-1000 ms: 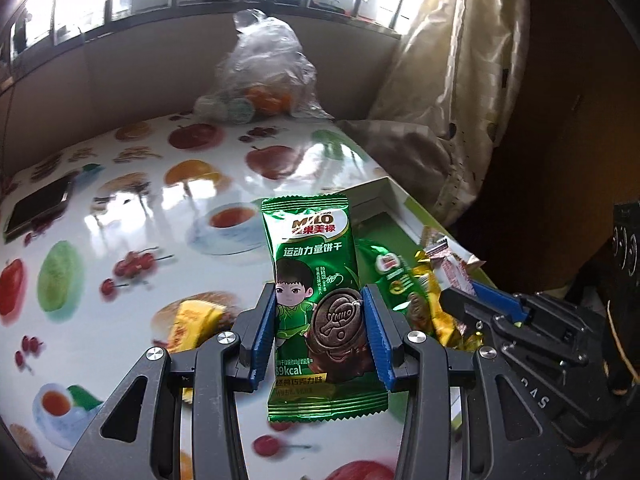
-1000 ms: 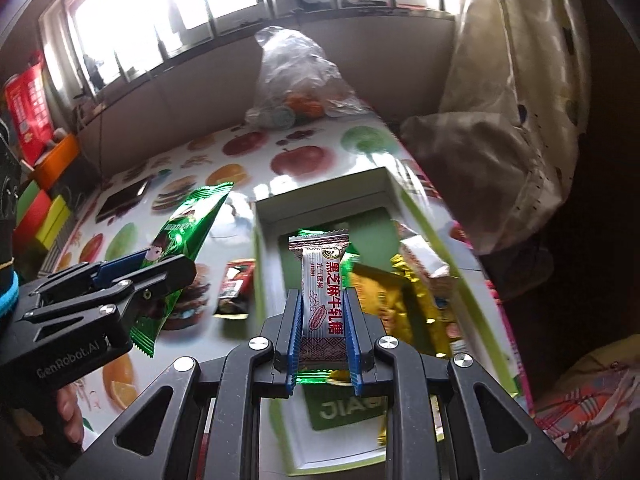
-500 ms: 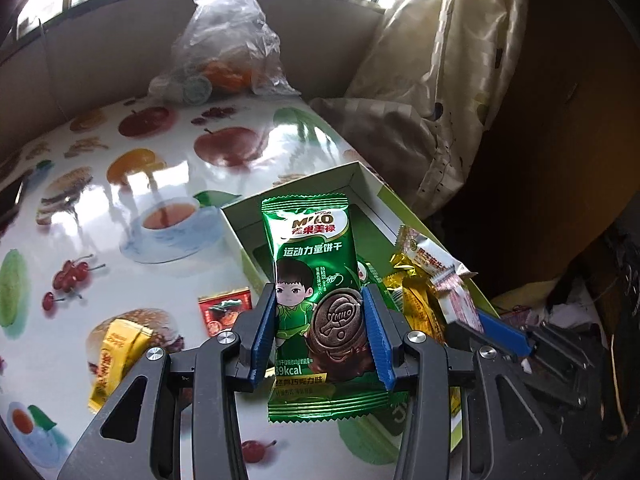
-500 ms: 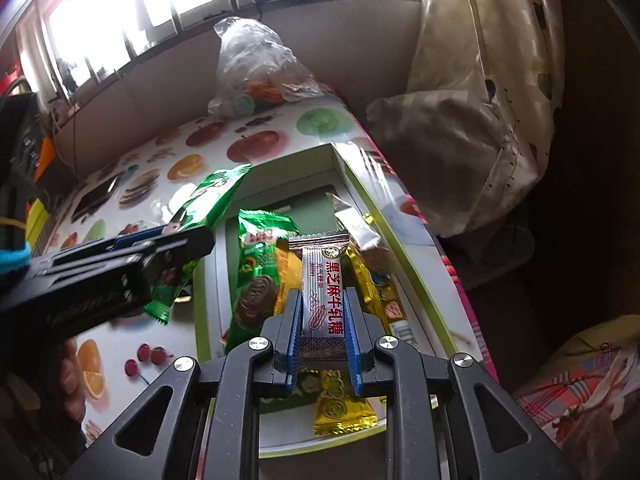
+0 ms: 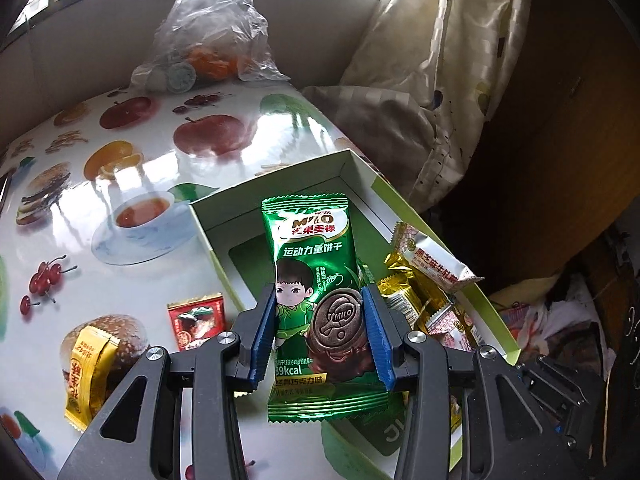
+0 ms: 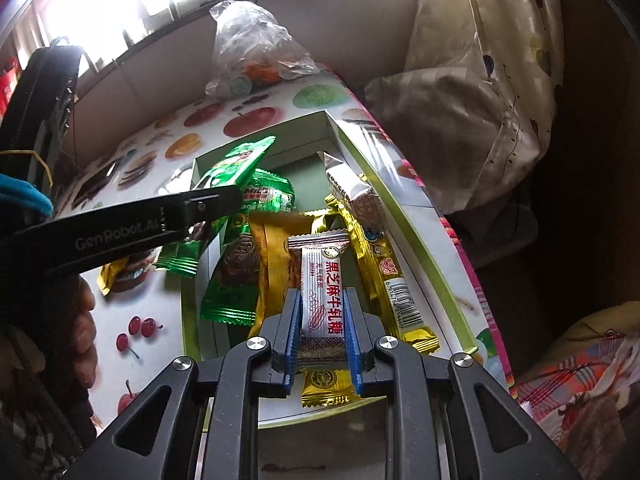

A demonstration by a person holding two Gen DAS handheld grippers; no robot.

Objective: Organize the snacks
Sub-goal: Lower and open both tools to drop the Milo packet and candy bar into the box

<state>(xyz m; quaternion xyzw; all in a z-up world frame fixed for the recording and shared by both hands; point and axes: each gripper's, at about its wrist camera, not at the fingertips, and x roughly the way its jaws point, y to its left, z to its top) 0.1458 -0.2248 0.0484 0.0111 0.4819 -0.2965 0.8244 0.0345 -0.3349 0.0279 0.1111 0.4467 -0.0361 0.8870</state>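
My left gripper [image 5: 320, 332] is shut on a green Milo biscuit packet [image 5: 312, 264], held upright over the near-left part of the white-and-green box [image 5: 272, 176]. From the right wrist view that left gripper [image 6: 216, 204] reaches in from the left with the green packet [image 6: 236, 164] above the box's left wall. My right gripper [image 6: 322, 328] is shut on a white sesame nougat bar [image 6: 322, 280] above the box [image 6: 420, 240]. Inside lie another Milo packet [image 6: 236, 272], gold packets [image 6: 276, 248] and a white bar [image 6: 348, 188] leaning on the right wall.
On the fruit-print tablecloth left of the box lie a small red packet [image 5: 196, 316] and a yellow packet [image 5: 86, 368]. A clear plastic bag [image 5: 212, 36] stands at the far edge. A curtain [image 5: 420, 100] hangs right of the table. A person's hand [image 6: 86, 320] holds the left gripper.
Both grippers have moved down and toward the box, each keeping its snack. The left one has come from over the tablecloth to over the box; the box now fills the right view.
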